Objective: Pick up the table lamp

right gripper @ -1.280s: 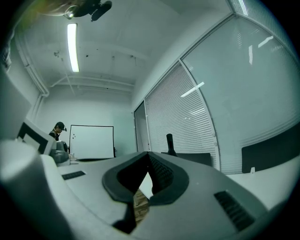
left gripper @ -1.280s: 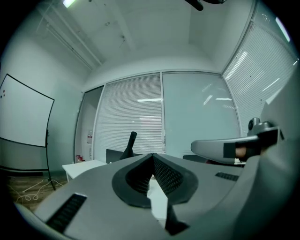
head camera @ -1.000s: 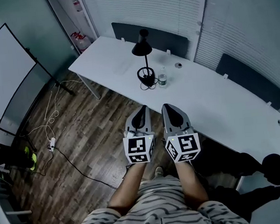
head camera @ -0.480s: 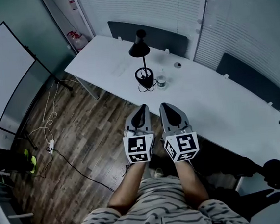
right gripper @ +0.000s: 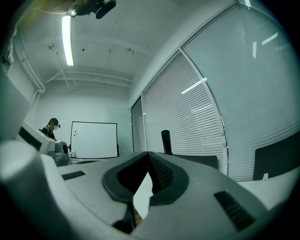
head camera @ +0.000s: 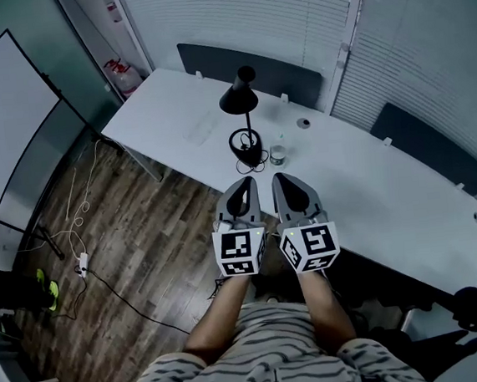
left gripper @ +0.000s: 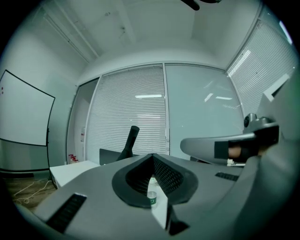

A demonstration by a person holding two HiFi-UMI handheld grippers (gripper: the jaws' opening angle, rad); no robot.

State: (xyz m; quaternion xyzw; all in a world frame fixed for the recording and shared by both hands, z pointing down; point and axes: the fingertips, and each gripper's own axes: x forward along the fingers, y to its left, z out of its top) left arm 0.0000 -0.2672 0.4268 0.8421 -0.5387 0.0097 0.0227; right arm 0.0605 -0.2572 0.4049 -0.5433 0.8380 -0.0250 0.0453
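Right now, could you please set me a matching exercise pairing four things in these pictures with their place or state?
Things:
1. table lamp
2. whiteboard
3. power strip
4. right gripper

Places or states:
A. lying on the wooden floor, among cables
B. jaws together, nothing between them
C. standing on the white table
D. upright at the far left of the head view

Pairs: 1-C, 2-D, 3-A, 4-B

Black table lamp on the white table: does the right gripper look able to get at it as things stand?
Probably yes: the black table lamp stands near the edge of the white table, ahead of the right gripper, nothing between. Shut jaws must open.
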